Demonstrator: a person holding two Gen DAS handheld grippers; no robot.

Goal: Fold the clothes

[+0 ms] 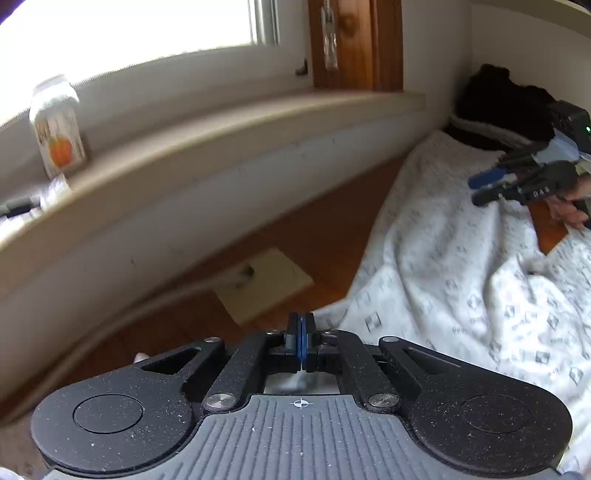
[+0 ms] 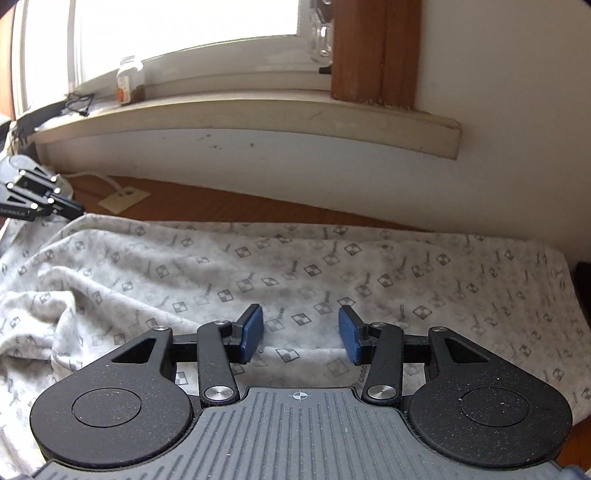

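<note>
Surface: wooden tabletop (image 2: 221, 205), brown, runs along the wall under the window; bare strip shows betw. garment and wall.
Room: white wall, deep cream window sill (image 2: 258, 110) above the tabletop; bright window (image 2: 184, 22); brown wood post (image 2: 376, 51) at sill's right end.
Plate: cream square plate (image 2: 123, 199) flat on tabletop nr wall, white cord leading to it.
Containers: jar (image 2: 129, 79) w/ orange label upright on sill, contents can't tell; clear glass item (image 2: 321, 33) beside the post, blurred.
Sill misc: dark cables/glasses-like tangle (image 2: 79, 101) at left end of sill.
Garment: white garment (image 2: 295, 266) w/ grey diamond print, spread over tabletop, flat at right, bunched into folds at left; right edge reaches tabletop end.
Other cloth: black item (image 1: 498, 99) heaped against the wall past garment's far end.
Left gripper (image 1: 302, 341): jaws closed, blue pads touching, nothing seen betw. them; over bare tabletop just beside garment's edge.
Right gripper (image 2: 301, 332): jaws apart, partly open, blue pads (image 2: 251, 332) just above garment's near part, not pressing the cloth.
Person: hand (image 1: 570, 206) holding right gripper, seen in left view.
</note>
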